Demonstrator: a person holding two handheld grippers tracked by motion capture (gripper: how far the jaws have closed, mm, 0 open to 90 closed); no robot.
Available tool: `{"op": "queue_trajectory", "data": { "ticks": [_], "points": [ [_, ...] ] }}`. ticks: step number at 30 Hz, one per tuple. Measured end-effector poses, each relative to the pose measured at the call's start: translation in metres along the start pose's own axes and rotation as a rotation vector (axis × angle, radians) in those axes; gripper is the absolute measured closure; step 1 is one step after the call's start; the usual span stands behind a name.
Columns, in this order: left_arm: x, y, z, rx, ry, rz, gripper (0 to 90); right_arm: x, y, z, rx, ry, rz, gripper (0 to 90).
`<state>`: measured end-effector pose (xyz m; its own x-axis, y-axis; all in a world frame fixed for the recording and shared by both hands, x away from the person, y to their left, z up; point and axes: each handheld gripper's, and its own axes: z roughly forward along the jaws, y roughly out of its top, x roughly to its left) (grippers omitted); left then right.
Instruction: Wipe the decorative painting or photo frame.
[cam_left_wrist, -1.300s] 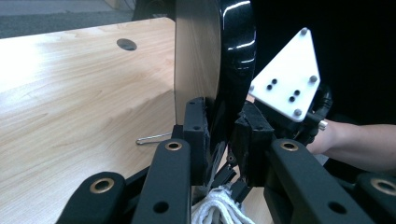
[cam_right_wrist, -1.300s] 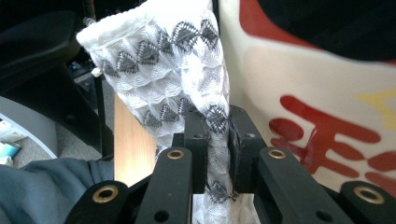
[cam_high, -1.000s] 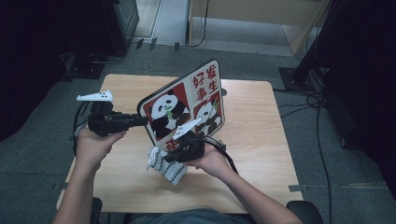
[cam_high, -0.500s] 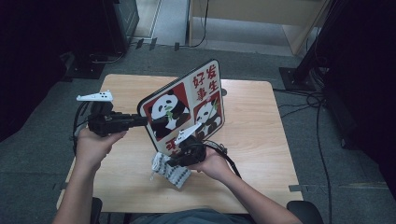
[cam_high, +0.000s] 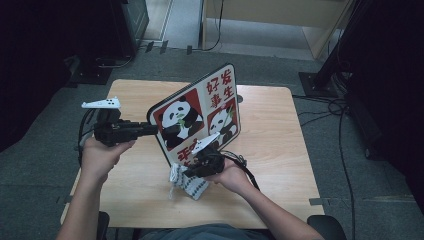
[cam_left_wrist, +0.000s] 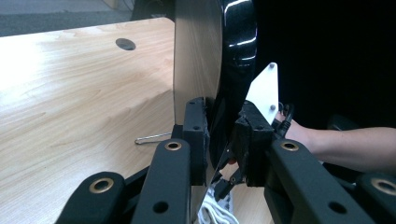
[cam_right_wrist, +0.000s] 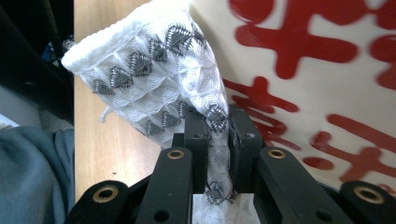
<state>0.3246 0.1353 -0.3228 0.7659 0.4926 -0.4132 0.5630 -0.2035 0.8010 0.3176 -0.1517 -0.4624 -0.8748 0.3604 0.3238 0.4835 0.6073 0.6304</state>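
Observation:
A panda picture board (cam_high: 197, 117) with red characters is held tilted above the wooden table (cam_high: 280, 150). My left gripper (cam_high: 152, 129) is shut on its left edge; the left gripper view has both pads clamping the board's thin edge (cam_left_wrist: 196, 56), at my left gripper (cam_left_wrist: 219, 135). My right gripper (cam_high: 192, 170) is shut on a white cloth with a grey pattern (cam_high: 187, 184) at the board's lower corner. In the right gripper view the cloth (cam_right_wrist: 154, 70) bunches between the jaws of my right gripper (cam_right_wrist: 217, 130) and lies against the board's printed face (cam_right_wrist: 327, 93).
A round hole (cam_high: 239, 99) sits in the tabletop behind the board. A thin metal rod (cam_left_wrist: 152, 138) lies on the wood near the board's base. A black cable (cam_high: 245, 167) trails from the right hand. Dark equipment and cables surround the table.
My right gripper has slid down the board's face toward the near edge, dragging the cloth with it. The left gripper and the board have stayed put.

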Motion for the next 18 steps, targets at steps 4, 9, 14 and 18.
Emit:
{"op": "queue_trajectory", "data": {
  "ticks": [4, 9, 14, 18],
  "points": [
    [0.000, 0.000, 0.000, -0.001, 0.000, -0.003, 76.2, -0.004, -0.002, -0.003, -0.004, -0.009, 0.015, 81.2],
    [0.000, -0.001, 0.000, -0.011, 0.005, -0.003, 76.3, -0.009, -0.003, -0.009, -0.013, -0.023, 0.027, 81.2],
    [0.000, -0.001, 0.000, -0.010, 0.003, -0.003, 76.3, -0.009, 0.001, -0.016, -0.020, -0.046, 0.012, 81.2],
    [0.001, -0.001, 0.000, -0.010, 0.003, -0.003, 76.3, -0.013, 0.002, -0.023, -0.040, -0.054, 0.023, 81.1]
  ]
}}
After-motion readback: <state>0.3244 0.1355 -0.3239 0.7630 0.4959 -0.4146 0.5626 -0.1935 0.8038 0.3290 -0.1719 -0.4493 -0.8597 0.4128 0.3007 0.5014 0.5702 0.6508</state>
